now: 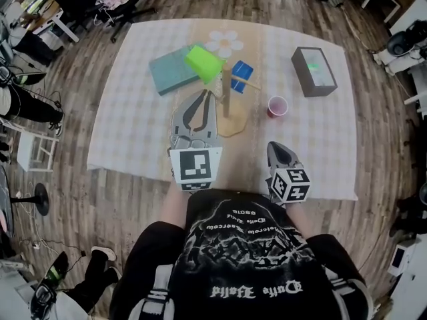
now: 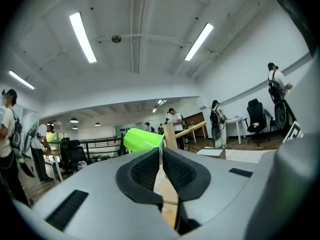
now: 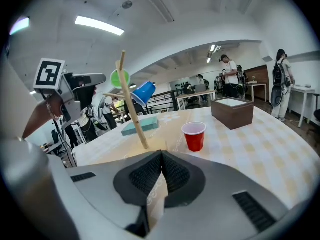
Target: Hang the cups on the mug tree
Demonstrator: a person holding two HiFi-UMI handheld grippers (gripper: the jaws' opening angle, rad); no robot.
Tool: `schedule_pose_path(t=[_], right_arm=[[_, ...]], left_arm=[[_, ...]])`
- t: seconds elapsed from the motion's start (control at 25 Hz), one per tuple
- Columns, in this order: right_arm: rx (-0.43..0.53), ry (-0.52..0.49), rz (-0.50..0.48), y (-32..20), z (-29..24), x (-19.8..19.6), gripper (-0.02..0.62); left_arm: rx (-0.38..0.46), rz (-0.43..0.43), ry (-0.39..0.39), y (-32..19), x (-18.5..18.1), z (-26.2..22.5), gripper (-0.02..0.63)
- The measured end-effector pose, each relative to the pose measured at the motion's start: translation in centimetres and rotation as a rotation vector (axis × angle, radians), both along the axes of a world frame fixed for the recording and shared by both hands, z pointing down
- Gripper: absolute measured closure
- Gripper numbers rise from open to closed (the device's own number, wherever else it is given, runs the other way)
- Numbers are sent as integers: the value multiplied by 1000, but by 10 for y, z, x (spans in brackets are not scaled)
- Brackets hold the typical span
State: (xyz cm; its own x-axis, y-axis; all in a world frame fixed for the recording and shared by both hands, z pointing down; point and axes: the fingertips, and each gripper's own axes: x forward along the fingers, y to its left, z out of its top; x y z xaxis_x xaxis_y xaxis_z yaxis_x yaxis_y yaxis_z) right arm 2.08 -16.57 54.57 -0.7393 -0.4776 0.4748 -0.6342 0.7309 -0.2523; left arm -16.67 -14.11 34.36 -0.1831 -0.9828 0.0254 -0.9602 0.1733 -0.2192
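The wooden mug tree (image 1: 227, 92) stands mid-table on its flat base. A lime-green cup (image 1: 203, 62) lies tilted against the top of its post (image 2: 170, 134). My left gripper (image 1: 202, 93) reaches level to this cup (image 2: 142, 139), its jaws nearly closed and pinching the cup's edge at the tips (image 2: 161, 150). A blue cup (image 1: 241, 75) hangs on a peg on the tree's right side (image 3: 144, 91). A red cup (image 1: 277, 105) stands upright on the cloth, right of the tree (image 3: 194, 135). My right gripper (image 1: 275, 147) hovers near the table's front edge, shut and empty (image 3: 161, 154).
A teal book (image 1: 172, 71) lies behind and left of the tree. A brown box (image 1: 313, 71) sits at the back right. A flower-shaped mat (image 1: 225, 42) lies at the far edge. People, chairs and desks stand around the table.
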Motion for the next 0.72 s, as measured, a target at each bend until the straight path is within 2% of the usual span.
schedule_pose_path(t=[0.12,0.24,0.4,0.52,0.6,0.72], right_arm=[[-2,-2,22,-12,-7,4,586],[-32,-25,60,-27,-12,10,586],[-71,-44,109,-53,-15,16,584],[-139,-62,154,-77,-13,20,581],[-175,-71,175,-93,-11,18,549],[-198,-73,226,-115,-7,16,545]], left_arm=[[6,43,110,11,2,4,571],[-25,62,194,22,1,15,574],[-65,69,246,40,-4,33,581],[-89,84,308,51,-2,46,584],[-112,74,347,60,-5,58,584],[-154,43,371,76,-10,77,584]])
